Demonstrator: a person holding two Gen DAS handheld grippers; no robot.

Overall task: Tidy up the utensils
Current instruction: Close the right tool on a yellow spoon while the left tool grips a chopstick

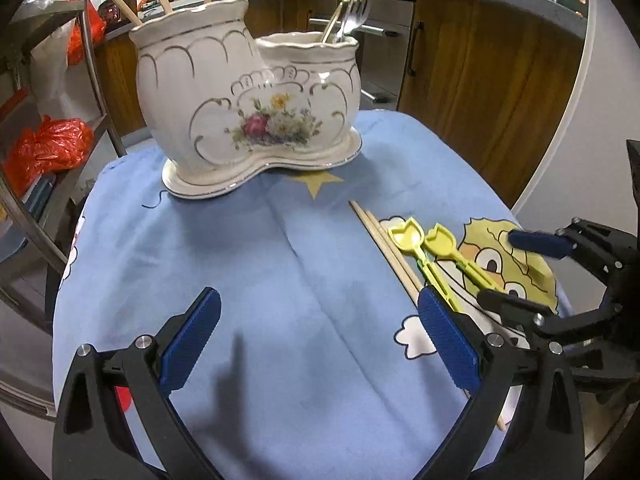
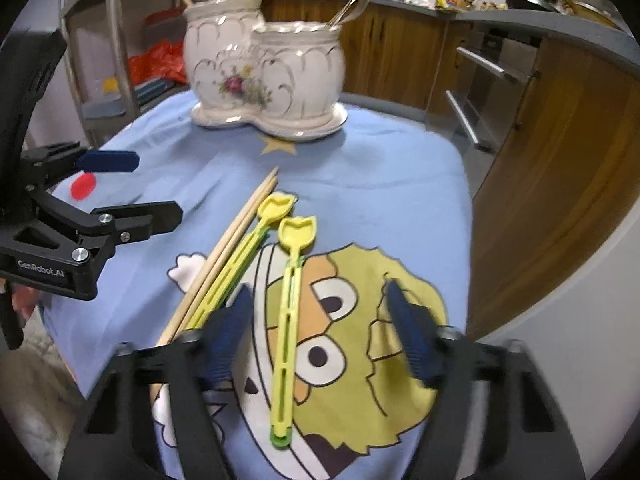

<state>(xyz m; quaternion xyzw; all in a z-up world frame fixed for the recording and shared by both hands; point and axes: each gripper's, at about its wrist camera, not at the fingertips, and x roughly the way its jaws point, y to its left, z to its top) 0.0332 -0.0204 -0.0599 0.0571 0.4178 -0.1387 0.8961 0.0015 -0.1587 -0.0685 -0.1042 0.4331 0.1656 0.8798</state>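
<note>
Two views, listed in turn.

1. Left wrist view: left gripper (image 1: 320, 344) spread wide, empty, over bare blue cloth (image 1: 256, 248). Ceramic holder (image 1: 248, 112) stands well ahead. Risk: none immediate.
2. Right wrist view: right gripper (image 2: 316, 332) half-spread, pads clear, straddling one yellow tong (image 2: 290, 304). Chopsticks (image 2: 224, 248) and second tong (image 2: 240, 256) lie just beside; closing could snag them.

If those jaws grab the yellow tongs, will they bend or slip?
The yellow tongs look like thin slotted plastic, so probably light and somewhat springy. Their two arms splay apart, so squeezing one arm might swing the other. Smooth plastic lying on cloth may slide.
</note>
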